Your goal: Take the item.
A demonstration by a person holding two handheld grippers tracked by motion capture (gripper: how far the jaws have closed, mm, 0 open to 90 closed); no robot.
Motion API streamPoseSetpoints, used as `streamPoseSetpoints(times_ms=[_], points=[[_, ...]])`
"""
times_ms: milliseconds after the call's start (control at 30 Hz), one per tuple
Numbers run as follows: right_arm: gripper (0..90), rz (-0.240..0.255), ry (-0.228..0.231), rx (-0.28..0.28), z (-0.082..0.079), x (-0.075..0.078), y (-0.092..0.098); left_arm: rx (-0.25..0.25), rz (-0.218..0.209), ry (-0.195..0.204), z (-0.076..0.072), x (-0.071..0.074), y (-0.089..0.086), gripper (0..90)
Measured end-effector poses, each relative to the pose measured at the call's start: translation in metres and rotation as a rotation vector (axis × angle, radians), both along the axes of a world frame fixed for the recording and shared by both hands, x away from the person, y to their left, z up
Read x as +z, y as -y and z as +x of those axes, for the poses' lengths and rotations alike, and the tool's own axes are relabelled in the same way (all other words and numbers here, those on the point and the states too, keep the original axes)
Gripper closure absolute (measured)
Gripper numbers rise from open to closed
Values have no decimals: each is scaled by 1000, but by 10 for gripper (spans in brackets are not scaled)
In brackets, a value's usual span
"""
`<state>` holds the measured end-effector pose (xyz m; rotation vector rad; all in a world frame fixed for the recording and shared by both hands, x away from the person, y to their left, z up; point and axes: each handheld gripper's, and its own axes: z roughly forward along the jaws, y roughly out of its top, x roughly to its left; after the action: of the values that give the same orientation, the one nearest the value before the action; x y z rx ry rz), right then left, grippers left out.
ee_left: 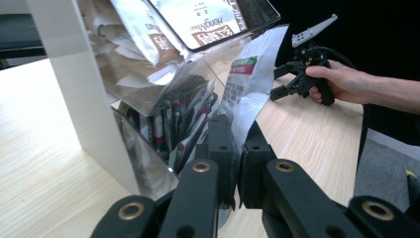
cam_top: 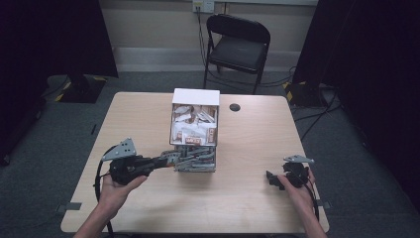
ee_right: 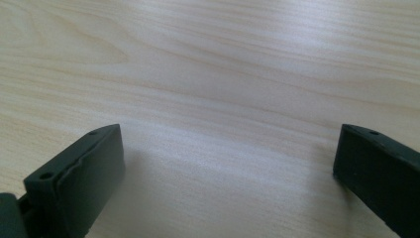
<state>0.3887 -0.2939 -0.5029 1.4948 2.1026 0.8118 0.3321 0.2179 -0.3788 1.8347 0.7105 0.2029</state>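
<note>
High view: left gripper (cam_top: 171, 159) reaches in from the left to the lower tier of the two-tier acrylic sachet dispenser (cam_top: 195, 130) at the middle of the table (cam_top: 247, 163). Upper tier holds white-and-brown sachets (cam_top: 194, 126); lower tier holds the silver ones. Right gripper (cam_top: 271, 179) sits low over the table's right side, well apart from the dispenser, idle.

Left gripper view: jaws clenched on the bottom edge of a silver sachet (ee_left: 252, 82) with a green-and-red label. The sachet stands up from the jaws just beside the lower tier's clear front, apparently mostly out of the slot. More green-and-red sachets (ee_left: 171, 126) remain packed in that tier. The other hand (ee_left: 346, 82) and its gripper show farther off over the table.

Right gripper view: jaws spread wide, nothing between them, bare wood grain below.

Judgement: step in hand is extracting one silver sachet from the lower tier. Next move calls for a straight pull away from the dispenser, keeping the grip firm so the thin foil doesn't slip, and clearing the acrylic lip without dragging neighbouring sachets out.
</note>
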Motion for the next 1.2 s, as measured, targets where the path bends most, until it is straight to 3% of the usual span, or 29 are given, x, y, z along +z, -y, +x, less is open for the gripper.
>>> streamPoseSetpoints(times_ms=[767, 1200], points=[[0, 0, 0, 0, 0, 0, 0, 68, -36, 10, -4, 6, -34, 870], [0, 0, 0, 0, 0, 0, 0, 122, -7, 28, -2, 12, -50, 870]])
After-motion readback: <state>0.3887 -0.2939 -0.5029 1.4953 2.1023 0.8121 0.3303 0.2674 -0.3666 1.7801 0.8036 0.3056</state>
